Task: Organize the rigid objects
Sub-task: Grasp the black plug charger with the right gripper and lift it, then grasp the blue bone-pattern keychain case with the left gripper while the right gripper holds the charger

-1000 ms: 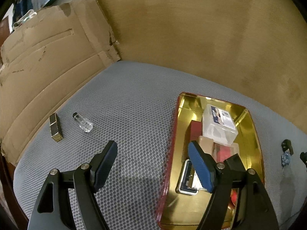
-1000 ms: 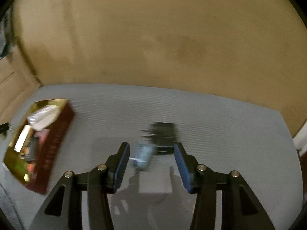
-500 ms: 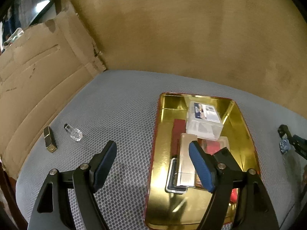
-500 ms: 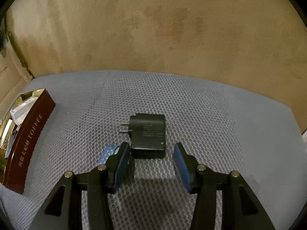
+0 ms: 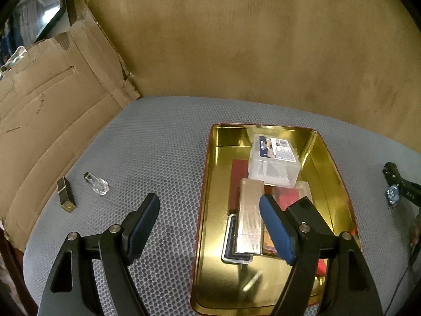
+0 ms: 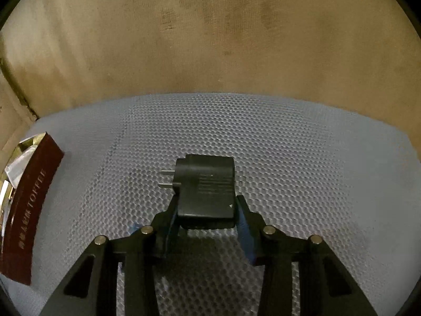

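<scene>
My right gripper (image 6: pixel 206 210) is shut on a black plug adapter (image 6: pixel 206 188), its two prongs pointing left, over the grey mesh mat (image 6: pixel 289 158). A small blue thing (image 6: pixel 133 227) peeks out beside the left finger. My left gripper (image 5: pixel 210 223) is open and empty, above the left wall of the gold tin tray (image 5: pixel 326 163). The tray holds a clear plastic box (image 5: pixel 275 164), a silver flat case (image 5: pixel 250 218), red items and a dark case. The tray's red outer wall (image 6: pixel 29 210) shows in the right wrist view.
A small glass bottle (image 5: pixel 96 183) and a gold-black lipstick tube (image 5: pixel 65 194) lie on the mat at left. Cardboard (image 5: pixel 52 92) stands along the left side, a brown wall (image 5: pixel 236 39) behind. The right gripper's tip (image 5: pixel 397 187) shows at the far right.
My right gripper has closed on the plug adapter, which was loose between the open fingers before. The left gripper has shifted a little over the tray's left edge, still open.
</scene>
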A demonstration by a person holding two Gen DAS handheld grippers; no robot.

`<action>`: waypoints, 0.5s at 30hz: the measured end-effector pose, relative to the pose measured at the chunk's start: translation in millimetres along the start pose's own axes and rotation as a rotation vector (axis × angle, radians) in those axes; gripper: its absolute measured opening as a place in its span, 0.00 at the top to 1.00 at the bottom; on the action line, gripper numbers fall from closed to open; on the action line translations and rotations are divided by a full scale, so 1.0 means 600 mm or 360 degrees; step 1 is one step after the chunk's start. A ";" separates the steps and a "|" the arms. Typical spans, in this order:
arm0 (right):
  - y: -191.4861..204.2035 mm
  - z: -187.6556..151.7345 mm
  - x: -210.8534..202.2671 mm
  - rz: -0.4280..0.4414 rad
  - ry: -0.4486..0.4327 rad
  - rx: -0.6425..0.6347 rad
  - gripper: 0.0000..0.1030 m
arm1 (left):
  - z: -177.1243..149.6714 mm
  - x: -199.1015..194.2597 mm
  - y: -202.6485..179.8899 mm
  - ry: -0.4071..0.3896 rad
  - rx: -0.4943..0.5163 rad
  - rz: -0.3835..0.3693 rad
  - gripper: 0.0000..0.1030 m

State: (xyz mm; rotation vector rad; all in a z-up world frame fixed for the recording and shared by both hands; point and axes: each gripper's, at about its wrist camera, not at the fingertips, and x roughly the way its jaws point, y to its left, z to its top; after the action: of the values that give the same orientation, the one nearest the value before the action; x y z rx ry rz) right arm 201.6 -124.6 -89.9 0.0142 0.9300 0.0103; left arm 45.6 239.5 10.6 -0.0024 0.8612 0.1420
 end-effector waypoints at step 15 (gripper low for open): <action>-0.101 -0.091 -0.084 -0.0295 -0.0021 0.0084 0.61 | -0.026 -0.045 -0.136 -0.0034 0.0267 -0.0181 0.26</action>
State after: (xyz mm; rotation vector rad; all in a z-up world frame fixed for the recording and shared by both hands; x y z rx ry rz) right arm 127.8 -185.4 -83.2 -0.0231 0.9154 -0.1856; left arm 26.7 154.4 16.6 0.1068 0.8475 -0.0367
